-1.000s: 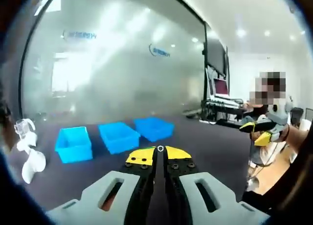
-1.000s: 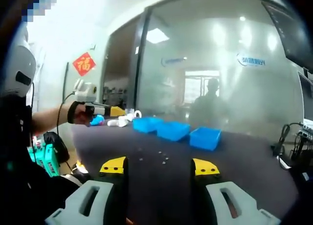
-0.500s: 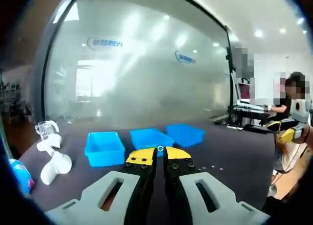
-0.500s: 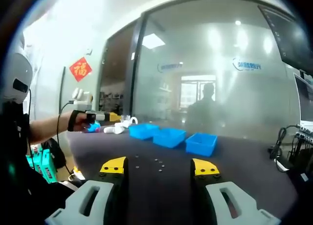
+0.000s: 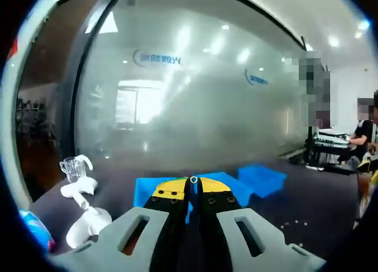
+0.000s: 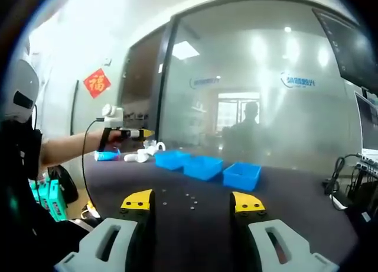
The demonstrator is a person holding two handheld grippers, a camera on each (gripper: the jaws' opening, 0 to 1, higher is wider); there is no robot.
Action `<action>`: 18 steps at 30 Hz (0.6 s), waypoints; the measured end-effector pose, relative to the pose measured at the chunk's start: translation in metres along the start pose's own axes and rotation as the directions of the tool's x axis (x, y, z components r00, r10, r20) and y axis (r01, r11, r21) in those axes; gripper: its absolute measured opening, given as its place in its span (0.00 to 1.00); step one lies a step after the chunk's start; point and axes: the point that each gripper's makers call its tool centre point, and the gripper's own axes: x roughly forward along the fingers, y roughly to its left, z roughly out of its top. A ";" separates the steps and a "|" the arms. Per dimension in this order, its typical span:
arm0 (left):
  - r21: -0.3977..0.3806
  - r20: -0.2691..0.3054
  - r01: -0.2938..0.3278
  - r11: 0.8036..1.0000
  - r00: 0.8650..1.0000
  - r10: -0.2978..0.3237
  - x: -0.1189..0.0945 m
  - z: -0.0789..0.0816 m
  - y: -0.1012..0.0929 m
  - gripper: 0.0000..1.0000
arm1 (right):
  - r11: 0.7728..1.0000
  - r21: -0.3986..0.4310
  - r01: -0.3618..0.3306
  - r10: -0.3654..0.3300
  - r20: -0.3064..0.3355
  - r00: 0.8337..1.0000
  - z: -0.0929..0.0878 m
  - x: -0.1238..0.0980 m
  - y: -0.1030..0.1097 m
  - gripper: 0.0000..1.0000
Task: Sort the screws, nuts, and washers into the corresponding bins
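Left gripper (image 5: 193,186), jaws pinched on a small washer (image 5: 193,180), hovers just short of the blue bins (image 5: 260,178) ahead, while the wide-open right gripper (image 6: 192,202) faces loose hardware (image 6: 190,196) on the table (image 6: 295,207).

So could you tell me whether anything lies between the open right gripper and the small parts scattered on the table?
Nothing visible does. In the right gripper view, only bare dark table lies between the right gripper and the scattered parts; the blue bins sit beyond them.
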 end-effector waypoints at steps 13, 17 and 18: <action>-0.066 -0.047 -0.078 0.995 0.996 0.075 0.075 -0.001 0.039 0.03 | 1.000 0.002 0.001 -0.001 -0.014 1.000 -0.006 -0.003 0.001 0.46; -0.028 -0.056 -0.075 0.997 0.996 0.073 0.092 -0.001 0.041 0.03 | 1.000 0.004 0.001 0.000 -0.013 1.000 -0.005 -0.003 0.000 0.46; -0.030 -0.056 -0.077 0.997 0.996 0.076 0.095 0.000 0.044 0.03 | 1.000 0.003 0.002 -0.002 -0.012 1.000 -0.005 -0.003 0.000 0.46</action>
